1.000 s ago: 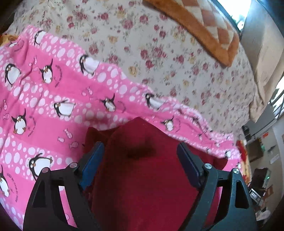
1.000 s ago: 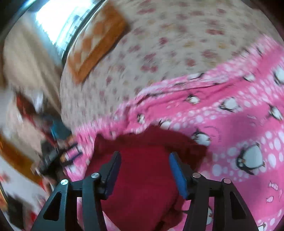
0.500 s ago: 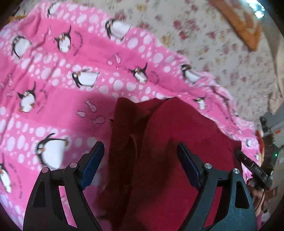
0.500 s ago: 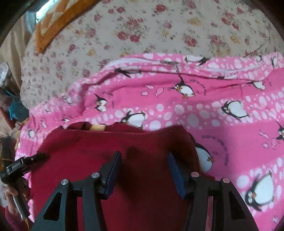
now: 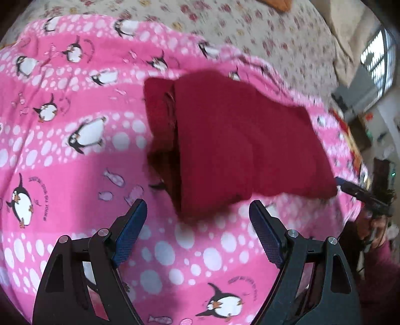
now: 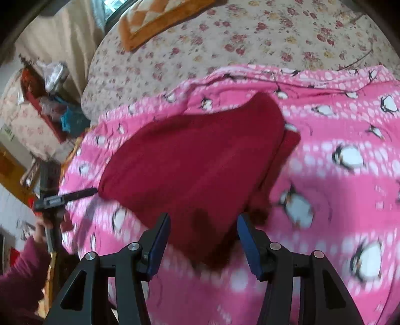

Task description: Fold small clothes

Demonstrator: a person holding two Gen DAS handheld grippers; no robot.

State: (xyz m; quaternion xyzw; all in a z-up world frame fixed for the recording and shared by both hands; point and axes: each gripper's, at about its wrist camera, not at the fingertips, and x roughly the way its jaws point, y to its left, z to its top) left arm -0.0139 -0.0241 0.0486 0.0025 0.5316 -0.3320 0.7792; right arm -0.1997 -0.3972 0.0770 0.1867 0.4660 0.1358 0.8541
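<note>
- Left wrist view: the red garment (image 5: 232,150) lies folded on the pink penguin blanket (image 5: 75,155), a soft, matte, fleecy slab with a rounded near edge and a darker stack of layers showing along its left side.
- The left claw (image 5: 197,225) hangs just short of the garment's near edge, its blue textured pads (image 5: 130,232) set wide apart with only blanket between them.
- Beyond the garment, the blanket's wrinkled far edge meets a cream floral bedspread (image 5: 287,37); an orange corner at the top is cut off.
- At the garment's right tip a dark claw and a hand in a maroon sleeve (image 5: 375,257) appear, blurred and partly cut off.
- Right wrist view: the right claw (image 6: 203,240) stands partly apart, pressing on nothing; the garment's near corner sits between its pads (image 6: 160,245), though motion blur hides whether they touch it.
- Left of the garment, cluttered items (image 6: 50,105) beside the bed are too smeared to name.
- An orange-bordered quilted cushion (image 6: 155,20) lies far behind the garment, cut off at the top.
</note>
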